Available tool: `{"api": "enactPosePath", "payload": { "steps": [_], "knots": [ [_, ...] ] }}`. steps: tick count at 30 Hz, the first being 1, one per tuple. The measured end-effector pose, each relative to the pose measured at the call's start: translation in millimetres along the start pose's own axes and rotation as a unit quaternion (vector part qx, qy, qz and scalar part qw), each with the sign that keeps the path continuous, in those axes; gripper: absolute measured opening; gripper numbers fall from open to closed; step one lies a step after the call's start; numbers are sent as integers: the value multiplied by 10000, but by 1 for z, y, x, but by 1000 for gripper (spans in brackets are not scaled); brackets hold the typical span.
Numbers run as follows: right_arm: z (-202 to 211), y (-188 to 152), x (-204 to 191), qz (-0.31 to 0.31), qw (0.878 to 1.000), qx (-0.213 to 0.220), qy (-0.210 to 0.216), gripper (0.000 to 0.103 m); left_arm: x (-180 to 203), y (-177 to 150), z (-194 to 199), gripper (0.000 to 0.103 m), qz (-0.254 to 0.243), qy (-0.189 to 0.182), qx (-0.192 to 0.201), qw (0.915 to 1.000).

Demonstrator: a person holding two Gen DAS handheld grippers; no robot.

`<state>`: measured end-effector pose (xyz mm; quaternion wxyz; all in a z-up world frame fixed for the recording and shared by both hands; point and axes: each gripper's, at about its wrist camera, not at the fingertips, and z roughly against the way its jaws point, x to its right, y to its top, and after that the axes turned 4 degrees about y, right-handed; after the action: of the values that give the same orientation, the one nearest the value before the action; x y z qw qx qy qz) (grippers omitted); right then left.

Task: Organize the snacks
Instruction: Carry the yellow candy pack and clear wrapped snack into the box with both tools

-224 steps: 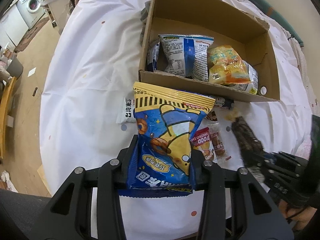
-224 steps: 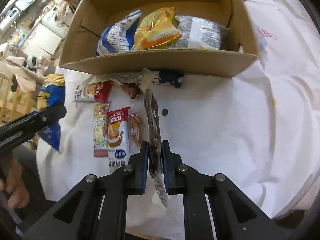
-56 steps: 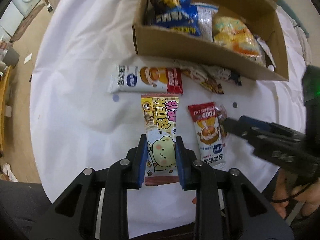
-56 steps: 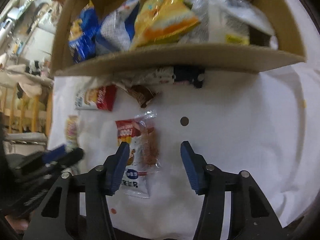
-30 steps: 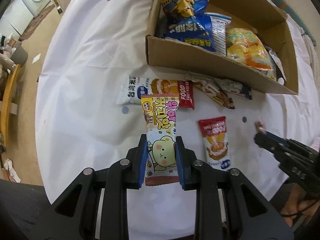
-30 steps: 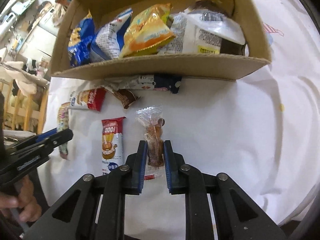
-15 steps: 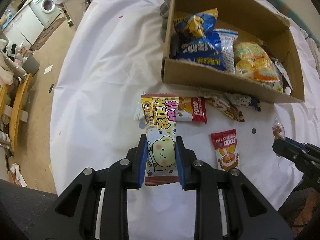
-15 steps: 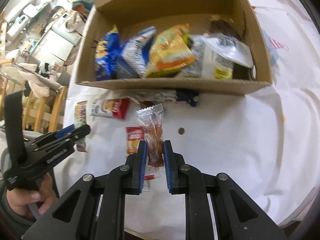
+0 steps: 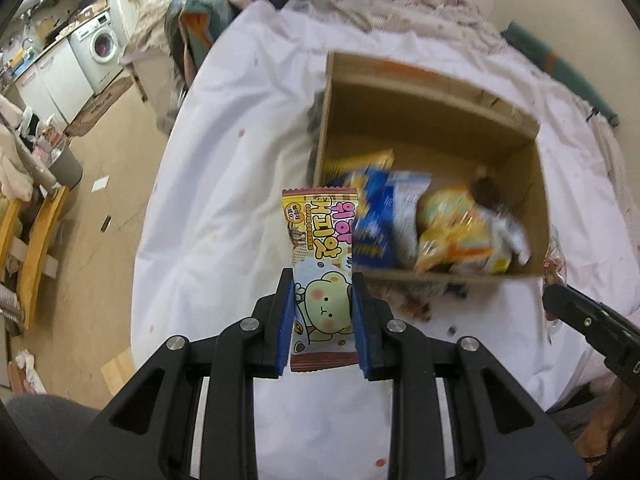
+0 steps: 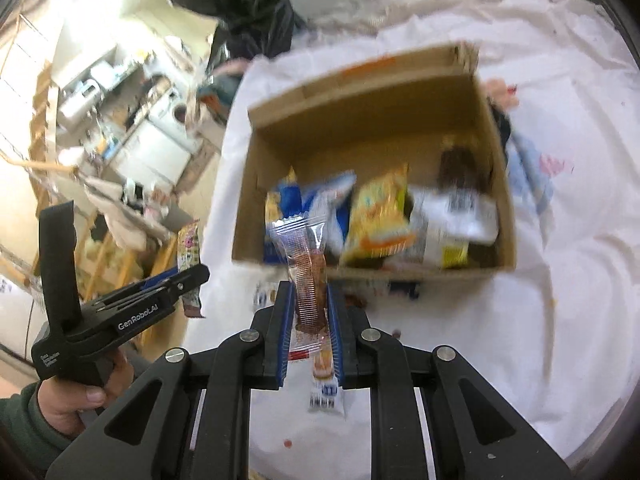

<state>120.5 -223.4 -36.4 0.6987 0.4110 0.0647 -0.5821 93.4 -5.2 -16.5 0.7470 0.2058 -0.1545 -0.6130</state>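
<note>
Snacks are carried in both grippers, ready for the box. The left gripper [image 9: 323,320] is clamped on a wafer packet [image 9: 320,272] printed with a cartoon bear; the pads grip its lower half and the upper half stands clear ahead of the fingertips. The right gripper [image 10: 308,328] is clamped on a clear-wrapped pastry [image 10: 306,272], held by its middle with the crimped top end free.

The cardboard box [image 9: 436,88] lies ahead of and below both grippers, open side up. Chip bags [image 9: 384,216] already stand crowded along its near wall; the far half of the floor looks bare.

Recommended procedure:
- Carry each packet over the near wall before lowering. The free ends reach forward of the fingers and may catch on the rim.
- Aim for the bare far half, not onto the standing bags.
- Keep the two grippers apart; in the right wrist view the left one sits just to the left, close enough to clash at the box.
- Let go only once each packet is below the rim.

More packets [image 10: 326,388] lie on the white cloth [image 9: 224,200] below the grippers, in front of the box.
</note>
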Motion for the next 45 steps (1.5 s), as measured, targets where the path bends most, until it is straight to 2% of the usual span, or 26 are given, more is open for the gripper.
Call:
{"api": "enactPosePath", "payload": {
  "steps": [7, 15, 22, 30, 36, 45],
  "knots": [
    [31, 31, 19, -308, 9963, 796, -90, 18, 16, 37, 13, 22, -232, -22, 448, 9987],
    [36, 72, 46, -363, 9932, 1043, -359, 18, 34, 71, 12, 22, -475, -60, 686, 9965],
    [17, 79, 58, -458, 9932, 891, -589, 18, 39, 73, -4, 22, -428, -275, 617, 9968],
    [-6, 76, 53, -332, 9949, 653, -700, 18, 42, 69, -36, 22, -497, -321, 462, 9972],
    [-19, 72, 58, -478, 9950, 482, -730, 18, 43, 65, -50, 23, -591, -369, 567, 9960],
    [-41, 66, 62, -554, 9944, 176, -879, 18, 41, 72, -68, 23, -546, -694, 466, 9950]
  ]
}}
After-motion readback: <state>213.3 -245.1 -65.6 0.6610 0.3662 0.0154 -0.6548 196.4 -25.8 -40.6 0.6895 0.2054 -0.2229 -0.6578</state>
